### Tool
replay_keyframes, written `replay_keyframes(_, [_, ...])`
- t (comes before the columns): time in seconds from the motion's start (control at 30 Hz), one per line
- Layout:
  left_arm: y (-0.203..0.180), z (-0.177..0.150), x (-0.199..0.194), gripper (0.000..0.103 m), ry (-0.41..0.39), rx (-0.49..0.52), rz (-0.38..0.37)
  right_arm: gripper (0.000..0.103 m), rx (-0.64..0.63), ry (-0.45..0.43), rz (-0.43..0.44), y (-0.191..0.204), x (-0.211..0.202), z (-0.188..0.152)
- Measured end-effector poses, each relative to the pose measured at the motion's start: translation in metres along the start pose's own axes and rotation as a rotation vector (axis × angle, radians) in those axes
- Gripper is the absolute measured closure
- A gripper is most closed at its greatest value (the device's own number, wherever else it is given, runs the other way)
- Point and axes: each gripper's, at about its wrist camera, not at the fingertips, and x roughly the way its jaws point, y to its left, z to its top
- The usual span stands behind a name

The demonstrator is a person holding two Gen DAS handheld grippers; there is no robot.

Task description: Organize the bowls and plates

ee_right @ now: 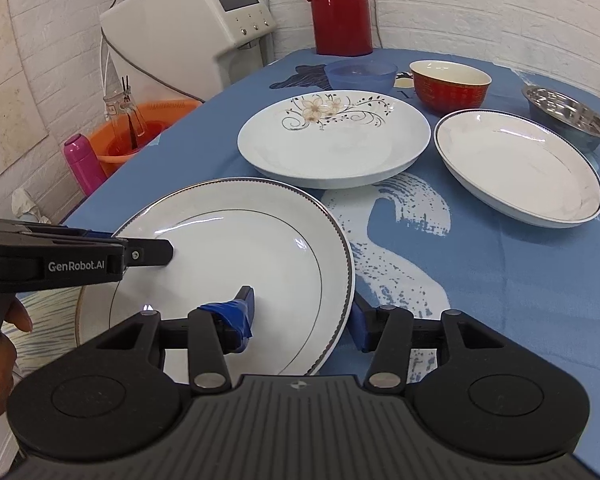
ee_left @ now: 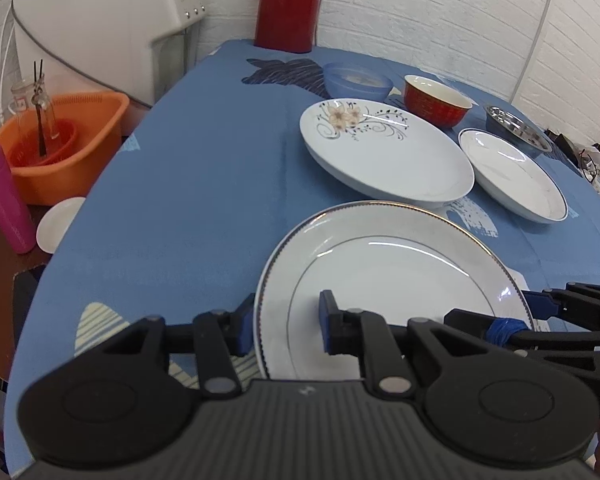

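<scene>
Landmark: the large flat white plate with a thin gilt, beaded rim [ee_left: 392, 280], lying on the near part of the worktop [ee_left: 204, 184], which is covered by a blue printed cloth.

Left gripper [ee_left: 286, 326]: its jaws stand apart, astride the plate's left rim, one blue pad outside the edge and one over the plate's face. They are not closed on it. The straddle suggests a rim pinch is being prepared.

Right gripper [ee_right: 302, 314]: likewise parted, astride the plate's right rim, one tape-wrapped pad on the face and one outside. Two opposed holds would let a wide, slippery plate be lifted level; this is a judgement.

Beyond the landmark, left to right: a translucent blue plastic bowl [ee_right: 360, 74]; a deep white plate with a flower pattern [ee_right: 334, 142], just behind the landmark; a red bowl with a cream inside [ee_right: 450, 86]; a white shallow dish with a dark rim line [ee_right: 520, 166]; a stainless steel bowl [ee_right: 566, 118]. All lie singly, none stacked, so the sorting appears hardly begun.

Room: left of the landmark, off the worktop, stand a pink flask [ee_left: 2, 196] and an orange plastic basin [ee_left: 66, 148]; behind them a white appliance with a screen [ee_right: 188, 24]. A red jug [ee_right: 342, 8] stands at the far edge against a white brick wall [ee_right: 480, 12].
</scene>
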Motion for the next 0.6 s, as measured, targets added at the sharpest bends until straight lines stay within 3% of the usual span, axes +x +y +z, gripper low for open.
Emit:
replay_keyframes(0.33, [-0.001, -0.003, -0.002, 0.086, -0.009, 0.003, 0.015, 0.066, -0.007, -0.004, 0.015, 0.001, 0.002, 0.000])
replay_keyframes(0.37, [-0.001, -0.003, -0.002, 0.081, -0.003, 0.005, 0.010, 0.068, 0.011, -0.005, 0.025, -0.002, 0.001, 0.001])
replay_keyframes(0.4, [-0.001, -0.002, -0.002, 0.058, -0.001, 0.004, 0.002, 0.068, 0.049, -0.011, 0.033, -0.008, -0.002, 0.003])
replay_keyframes(0.43, [0.000, -0.002, -0.003, 0.045, -0.011, -0.001, 0.005, 0.068, 0.083, -0.028, 0.022, -0.014, -0.008, 0.005])
replay_keyframes(0.53, [0.007, 0.007, -0.018, 0.046, -0.083, -0.011, 0.016, 0.067, 0.120, -0.103, -0.036, -0.032, -0.026, 0.018])
replay_keyframes(0.6, [0.013, 0.022, -0.022, 0.045, -0.104, -0.016, 0.011, 0.067, 0.130, -0.109, -0.056, -0.042, -0.026, 0.032])
